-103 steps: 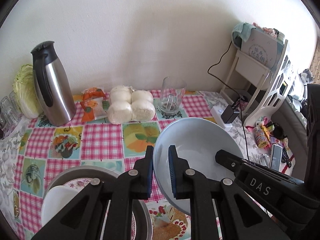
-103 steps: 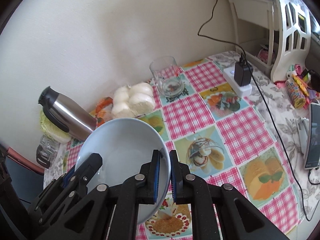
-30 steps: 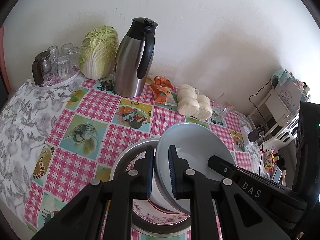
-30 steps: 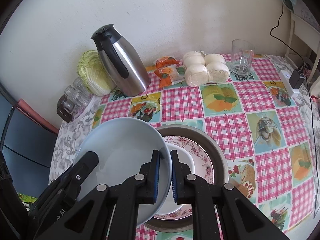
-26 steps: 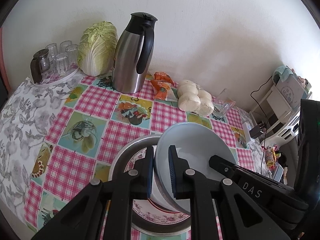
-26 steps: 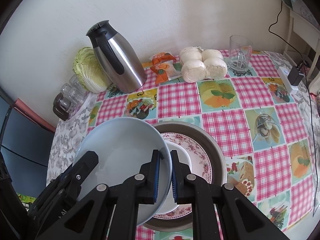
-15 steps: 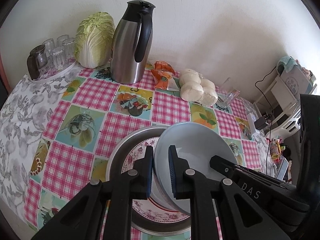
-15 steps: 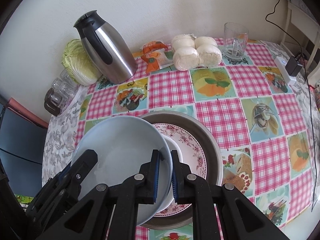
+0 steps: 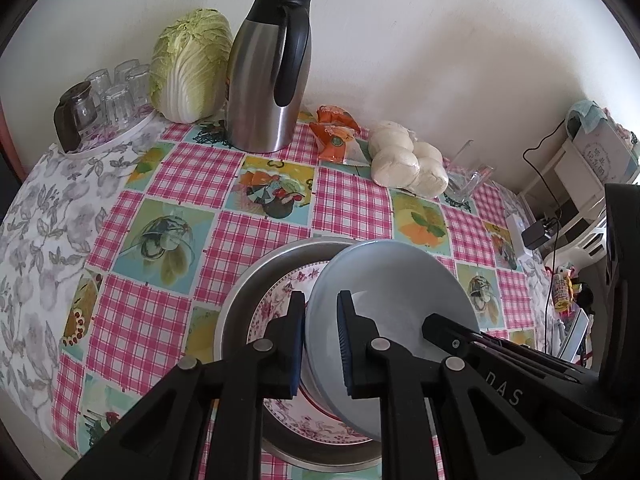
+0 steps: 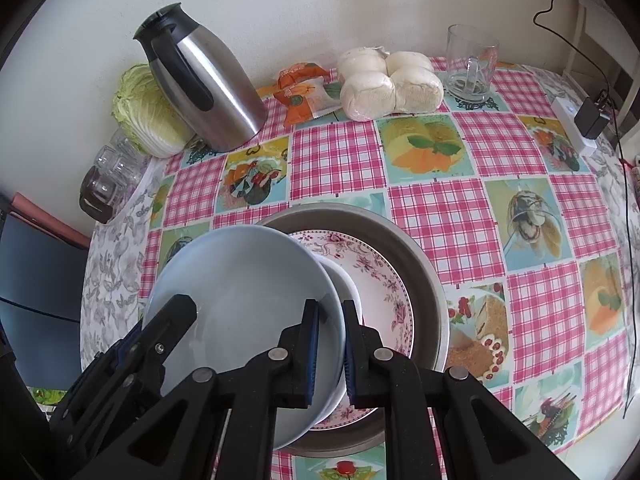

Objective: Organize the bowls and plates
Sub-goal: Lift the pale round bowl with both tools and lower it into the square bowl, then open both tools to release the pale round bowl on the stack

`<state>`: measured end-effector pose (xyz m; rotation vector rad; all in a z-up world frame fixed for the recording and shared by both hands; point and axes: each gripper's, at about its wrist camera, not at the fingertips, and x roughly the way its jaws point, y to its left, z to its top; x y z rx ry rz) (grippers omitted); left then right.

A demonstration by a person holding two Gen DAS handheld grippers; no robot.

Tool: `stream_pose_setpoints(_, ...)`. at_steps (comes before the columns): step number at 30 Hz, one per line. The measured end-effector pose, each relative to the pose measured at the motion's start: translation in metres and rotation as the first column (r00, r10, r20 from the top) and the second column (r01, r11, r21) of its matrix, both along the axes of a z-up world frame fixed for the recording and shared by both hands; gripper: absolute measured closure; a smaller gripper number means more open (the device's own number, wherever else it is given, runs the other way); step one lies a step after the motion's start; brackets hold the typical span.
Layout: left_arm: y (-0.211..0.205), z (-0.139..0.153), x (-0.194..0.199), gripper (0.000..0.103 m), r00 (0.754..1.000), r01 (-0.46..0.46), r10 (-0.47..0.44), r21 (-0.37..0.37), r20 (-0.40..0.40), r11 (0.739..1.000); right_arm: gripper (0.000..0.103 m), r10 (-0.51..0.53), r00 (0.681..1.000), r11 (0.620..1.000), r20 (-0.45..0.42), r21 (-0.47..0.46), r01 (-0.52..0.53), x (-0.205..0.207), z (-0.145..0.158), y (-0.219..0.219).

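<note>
A pale blue bowl (image 9: 394, 276) (image 10: 244, 280) is held between both grippers, one on each side of its rim. My left gripper (image 9: 320, 332) is shut on its left rim. My right gripper (image 10: 331, 338) is shut on its right rim. The bowl hangs just over a stack: a round metal tray (image 9: 256, 276) (image 10: 416, 256), a floral plate (image 9: 280, 300) (image 10: 384, 276) in it, and a white bowl (image 10: 347, 284) on the plate, mostly hidden under the blue bowl.
A steel thermos (image 9: 272, 68), a cabbage (image 9: 190, 64) and a tray of glasses (image 9: 104, 100) stand at the back left. Orange packets (image 9: 334, 132), white buns (image 9: 408, 164), a glass jug (image 10: 472, 64) and a power strip (image 10: 576, 124) lie at the back right.
Both grippers have carried the blue bowl leftward from the table's right side to above the stack, and have lowered it closer to the white bowl over the last second.
</note>
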<state>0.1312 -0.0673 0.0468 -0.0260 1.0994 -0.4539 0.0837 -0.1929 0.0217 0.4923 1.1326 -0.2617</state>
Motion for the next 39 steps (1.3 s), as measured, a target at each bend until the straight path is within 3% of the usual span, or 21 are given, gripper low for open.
stream_pose_setpoints(11,-0.002,-0.006,0.001,0.088,1.0,-0.007,0.008,0.042,-0.002,0.999,0.089,0.021,1.0,1.0,0.004,0.009,-0.021,0.0,0.0,0.001)
stream_pose_setpoints(17,0.004,0.0,0.001,0.088,1.0,-0.015,0.015,0.021,0.008,1.0,0.088,0.044,0.999,0.998,0.029,-0.053,-0.043,-0.003,0.012,0.005)
stream_pose_setpoints(18,0.003,0.002,0.0,0.087,1.0,-0.013,0.013,0.019,0.011,1.0,0.086,0.042,0.999,0.996,0.03,-0.077,-0.04,-0.004,0.014,0.005)
stream_pose_setpoints(20,0.003,0.005,-0.002,0.086,1.0,-0.011,0.01,0.016,0.02,1.0,0.07,0.043,0.997,0.994,0.059,-0.106,-0.037,-0.007,0.022,0.005)
stream_pose_setpoints(24,0.005,0.018,-0.007,0.085,0.999,-0.009,0.009,-0.001,0.052,1.0,0.058,0.068,0.993,0.989,0.101,-0.136,-0.054,-0.015,0.034,0.007)
stream_pose_setpoints(25,0.006,0.021,-0.008,0.085,0.998,-0.01,0.01,-0.001,0.058,1.0,0.051,0.073,0.992,0.988,0.103,-0.143,-0.058,-0.017,0.034,0.007)
stream_pose_setpoints(26,0.007,0.023,-0.01,0.081,0.998,-0.016,0.016,0.002,0.065,1.0,0.043,0.071,0.992,0.987,0.104,-0.148,-0.056,-0.018,0.035,0.008)
stream_pose_setpoints(28,0.013,0.025,-0.013,0.067,0.996,-0.041,0.039,0.015,0.078,0.999,0.036,0.061,0.993,0.987,0.103,-0.153,-0.045,-0.022,0.034,0.006)
stream_pose_setpoints(30,0.021,0.027,-0.015,0.042,0.994,-0.064,0.063,0.01,0.089,0.998,0.032,0.049,0.994,0.989,0.102,-0.141,-0.035,-0.028,0.032,0.002)
stream_pose_setpoints(32,0.032,0.031,-0.018,0.027,0.991,-0.088,0.089,-0.015,0.102,0.996,0.021,0.034,0.995,0.99,0.096,-0.142,-0.02,-0.035,0.028,-0.001)
stream_pose_setpoints(36,0.046,0.034,-0.027,0.02,0.985,-0.115,0.116,-0.014,0.126,0.993,0.02,0.025,0.998,0.987,0.06,-0.158,-0.015,-0.048,0.016,-0.003)
stream_pose_setpoints(39,0.055,0.032,-0.034,0.012,0.982,-0.132,0.13,0.008,0.139,0.991,0.012,0.037,0.996,0.99,0.077,-0.136,-0.026,-0.06,0.011,-0.003)
